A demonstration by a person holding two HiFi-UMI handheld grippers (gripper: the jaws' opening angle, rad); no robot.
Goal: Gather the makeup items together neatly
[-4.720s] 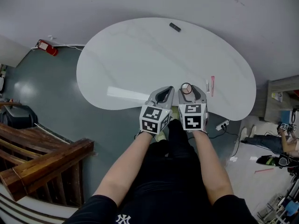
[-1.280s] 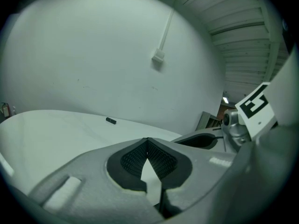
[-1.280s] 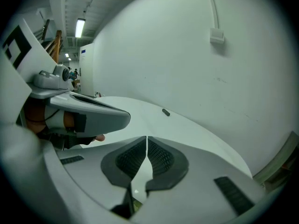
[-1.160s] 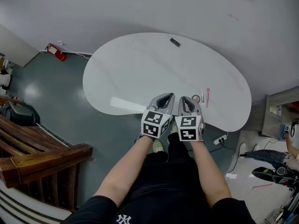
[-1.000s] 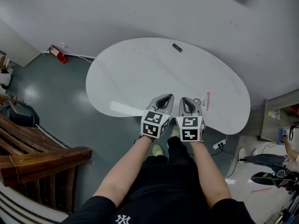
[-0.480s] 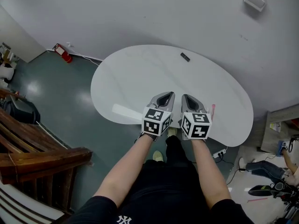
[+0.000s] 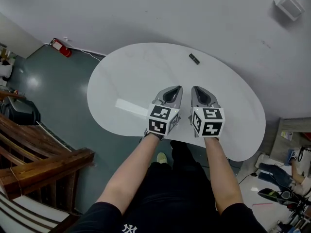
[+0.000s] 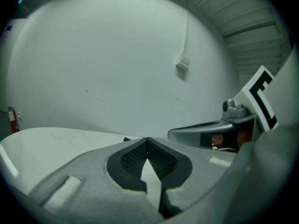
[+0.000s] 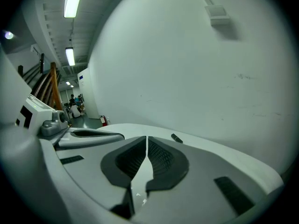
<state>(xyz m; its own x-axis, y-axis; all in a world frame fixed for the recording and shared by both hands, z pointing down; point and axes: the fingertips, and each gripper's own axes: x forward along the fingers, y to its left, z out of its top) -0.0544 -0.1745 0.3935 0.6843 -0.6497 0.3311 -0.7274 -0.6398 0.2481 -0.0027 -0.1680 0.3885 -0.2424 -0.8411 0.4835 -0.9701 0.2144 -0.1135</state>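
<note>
A small dark makeup stick (image 7: pixel 194 58) lies alone at the far edge of the white oval table (image 7: pixel 131 76). It also shows in the right gripper view (image 9: pixel 176 138) and as a sliver in the left gripper view (image 8: pixel 126 139). My left gripper (image 7: pixel 176 88) and right gripper (image 7: pixel 195 88) hover side by side over the table's near middle, both pointing toward that stick and well short of it. The left gripper (image 8: pixel 147 141) has its jaws together and empty. So does the right gripper (image 9: pixel 146 139). No other makeup items are in sight.
A red fire extinguisher (image 7: pixel 57 45) stands on the floor at the far left. A wooden stair rail (image 7: pixel 43 164) runs along the left side. A white box (image 7: pixel 290 5) is mounted on the wall at top right. The wall stands just behind the table.
Both grippers have moved forward over the table toward the dark stick. The pink pen and round item that lay beside the right gripper are no longer in sight.
</note>
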